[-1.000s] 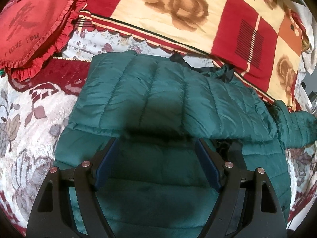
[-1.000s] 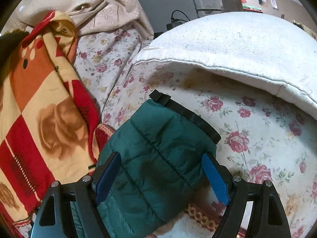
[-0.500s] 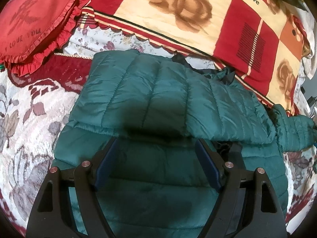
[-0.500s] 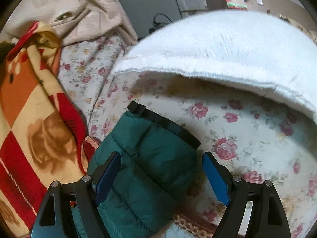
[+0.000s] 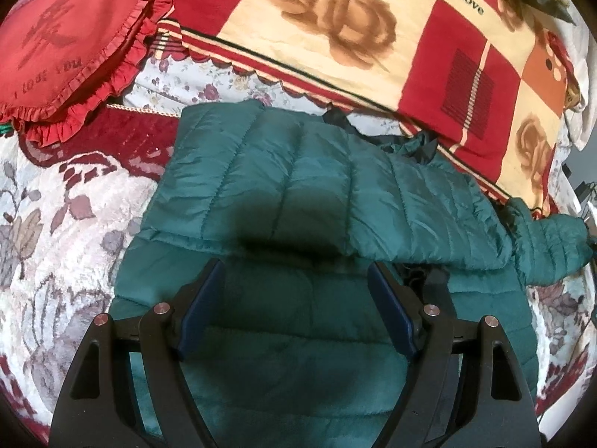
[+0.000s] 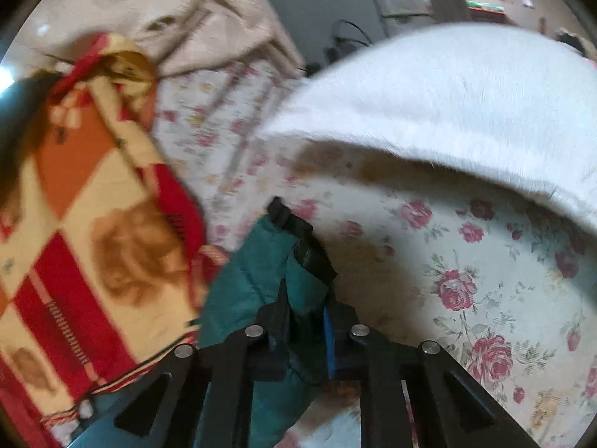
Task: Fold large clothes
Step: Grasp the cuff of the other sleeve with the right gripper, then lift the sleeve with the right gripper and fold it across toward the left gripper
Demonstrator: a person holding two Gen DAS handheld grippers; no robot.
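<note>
1. The green puffer jacket [image 5: 306, 194] lies spread on a bed, over a floral bedspread [image 5: 56, 231] of white, grey and dark red. One quilted panel is folded across the body of the jacket, and its lower edge forms a line just ahead of the left gripper's fingertips.

2. The left gripper [image 5: 296, 283] hovers above the lower part of the jacket with its jaws spread wide and nothing between them (the blue pads [image 5: 201, 308] face each other across bare green fabric).

3. Behind the jacket lies a blanket [image 5: 373, 37] in red, cream and orange squares with brown roses and the word "love". A red heart-shaped cushion [image 5: 71, 37] with a ruffled edge sits at the far left, just beside the blanket.

4. The jacket's sleeve [image 5: 548, 246] extends to the right, toward the edge of the left wrist view.

5. In the right wrist view, which is blurred, the right gripper [image 6: 306, 321] is clenched on the sleeve [image 6: 261, 272], with green fabric bunched between its jaws. The black cuff [image 6: 306, 242] sticks out just beyond the fingertips.

6. Beneath the sleeve is a rose-printed sheet [image 6: 466, 280]. A thick white cover [image 6: 447, 93] folds over it on the right, and the patchwork blanket [image 6: 93, 224] lies to the left.

7. A beige cloth [image 6: 186, 11] lies crumpled at the far side.
</note>
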